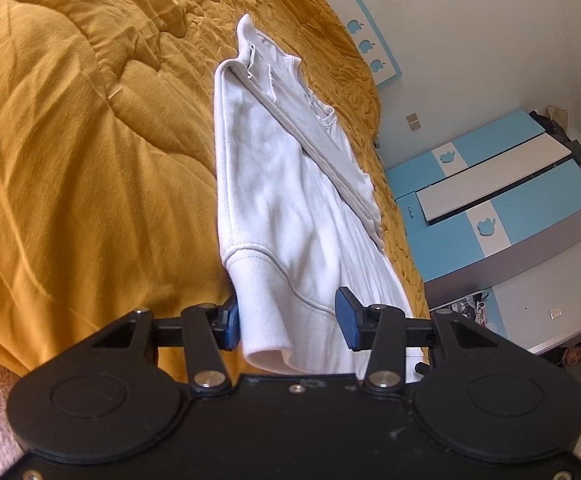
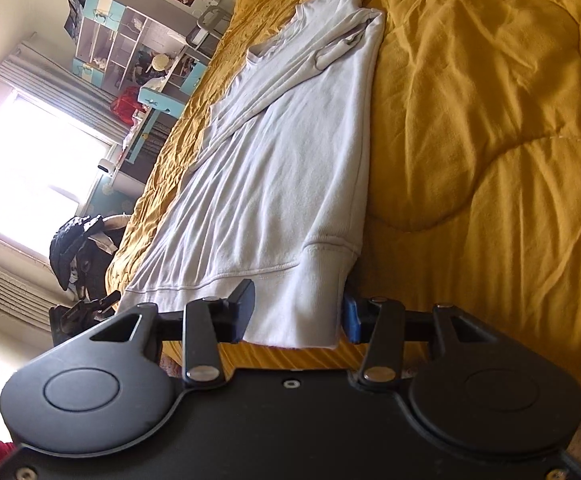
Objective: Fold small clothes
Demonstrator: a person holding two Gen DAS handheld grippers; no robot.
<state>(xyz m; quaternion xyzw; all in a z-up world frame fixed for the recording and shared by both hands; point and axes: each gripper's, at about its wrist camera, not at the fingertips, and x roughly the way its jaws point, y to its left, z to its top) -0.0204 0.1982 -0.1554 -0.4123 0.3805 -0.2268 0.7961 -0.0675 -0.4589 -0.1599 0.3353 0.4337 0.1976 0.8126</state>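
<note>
A big bed point(image 1: 70, 140) is covered by a yellow blanket point(image 2: 490, 160). A white top point(image 1: 282, 200), folded long, is laid on it. The hem is found between the spread fingers of the left gripper point(image 1: 290, 320), not pinched. The right gripper point(image 2: 296, 314) is held wide around the hem too.

White sweatshirt point(image 1: 290, 184) on mustard-yellow quilted bedspread point(image 1: 70, 140).

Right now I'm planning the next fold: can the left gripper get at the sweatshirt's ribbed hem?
Probably yes. The left gripper is open, its pads either side of the white sweatshirt's ribbed hem at the edge of the yellow quilt, with nothing between them.
</note>
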